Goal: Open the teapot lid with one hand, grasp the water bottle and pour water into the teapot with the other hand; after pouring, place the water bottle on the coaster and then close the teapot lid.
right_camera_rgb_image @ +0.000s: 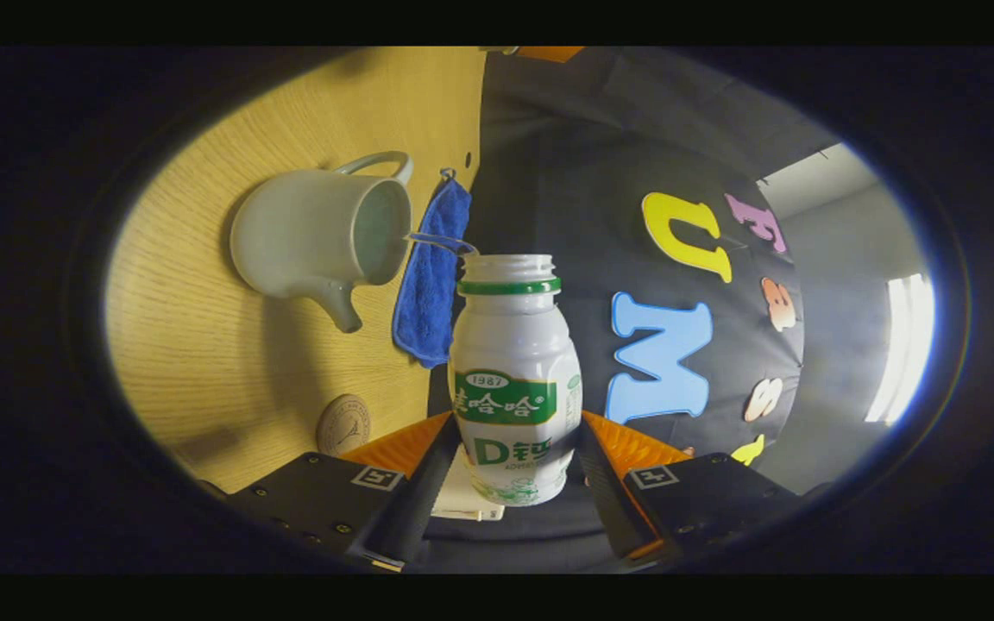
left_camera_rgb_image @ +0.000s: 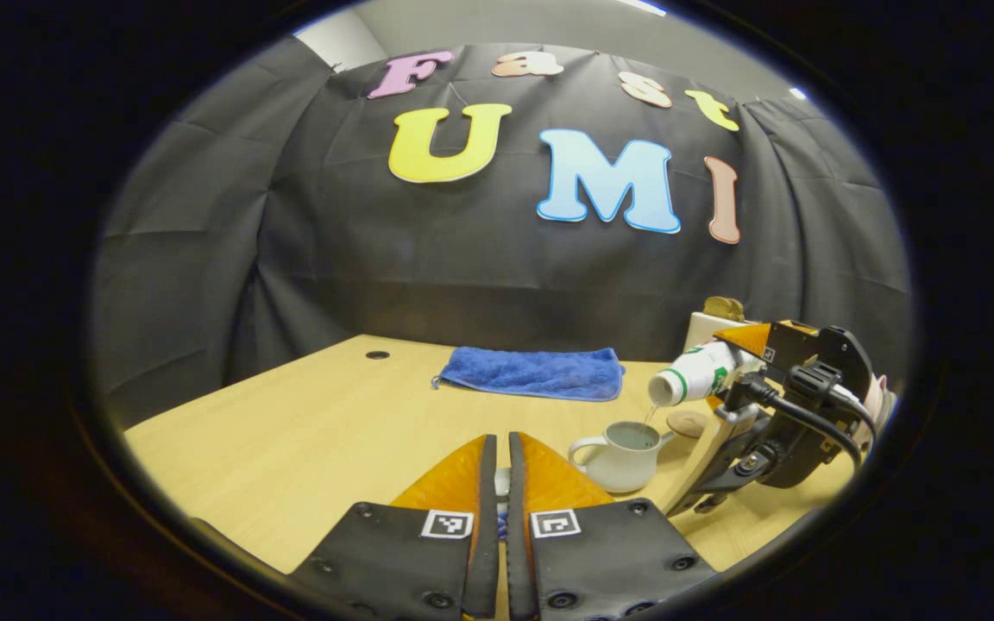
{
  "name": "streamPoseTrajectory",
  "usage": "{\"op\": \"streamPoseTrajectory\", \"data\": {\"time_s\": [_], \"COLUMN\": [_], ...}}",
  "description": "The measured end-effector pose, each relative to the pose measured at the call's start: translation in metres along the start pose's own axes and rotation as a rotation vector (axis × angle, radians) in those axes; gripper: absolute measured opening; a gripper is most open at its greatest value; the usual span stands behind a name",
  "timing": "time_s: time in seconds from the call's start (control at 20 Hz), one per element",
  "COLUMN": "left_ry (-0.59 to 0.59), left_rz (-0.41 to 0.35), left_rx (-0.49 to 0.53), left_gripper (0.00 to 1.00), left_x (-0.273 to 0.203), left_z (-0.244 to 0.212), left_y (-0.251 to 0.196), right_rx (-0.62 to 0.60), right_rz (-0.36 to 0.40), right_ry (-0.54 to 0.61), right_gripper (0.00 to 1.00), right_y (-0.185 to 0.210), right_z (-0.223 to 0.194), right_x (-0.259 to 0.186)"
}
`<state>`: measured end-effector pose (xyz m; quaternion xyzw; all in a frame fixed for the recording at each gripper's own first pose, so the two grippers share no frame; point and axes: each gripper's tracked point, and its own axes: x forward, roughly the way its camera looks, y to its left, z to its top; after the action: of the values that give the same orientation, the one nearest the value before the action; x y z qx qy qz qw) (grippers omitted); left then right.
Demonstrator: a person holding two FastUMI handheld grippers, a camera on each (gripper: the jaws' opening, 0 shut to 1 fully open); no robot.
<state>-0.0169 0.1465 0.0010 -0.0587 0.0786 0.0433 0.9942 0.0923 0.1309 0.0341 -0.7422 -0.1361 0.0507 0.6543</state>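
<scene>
Right gripper (right_camera_rgb_image: 510,466) clamps water bottle (right_camera_rgb_image: 510,379) mid-frame, tipped sideways, mouth over open teapot (right_camera_rgb_image: 307,237) upper left; thin stream falls. Coaster (right_camera_rgb_image: 343,424) lower left. Left gripper (left_camera_rgb_image: 501,466) bottom centre, fingers nearly closed; held item unclear.

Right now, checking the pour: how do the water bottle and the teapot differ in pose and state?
The water bottle is tipped over, clamped in the right gripper; the teapot stands upright on the table. The bottle gives off a thin stream; the teapot, lid off, takes it. Both are open-topped and pale.
</scene>
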Motion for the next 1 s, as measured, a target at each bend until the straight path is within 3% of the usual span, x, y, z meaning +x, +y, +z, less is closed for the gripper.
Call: {"op": "streamPoseTrajectory", "data": {"time_s": [1.0], "left_ry": [0.008], "left_rz": [-0.002], "left_rx": [0.000], "left_gripper": [0.14], "left_x": [0.0019], "left_z": [-0.0020], "left_y": [0.0005], "right_rx": [-0.073], "right_rz": [-0.029], "right_ry": [-0.013], "right_gripper": [0.80], "right_y": [-0.0070], "right_z": [0.0020], "right_x": [0.0021]}}
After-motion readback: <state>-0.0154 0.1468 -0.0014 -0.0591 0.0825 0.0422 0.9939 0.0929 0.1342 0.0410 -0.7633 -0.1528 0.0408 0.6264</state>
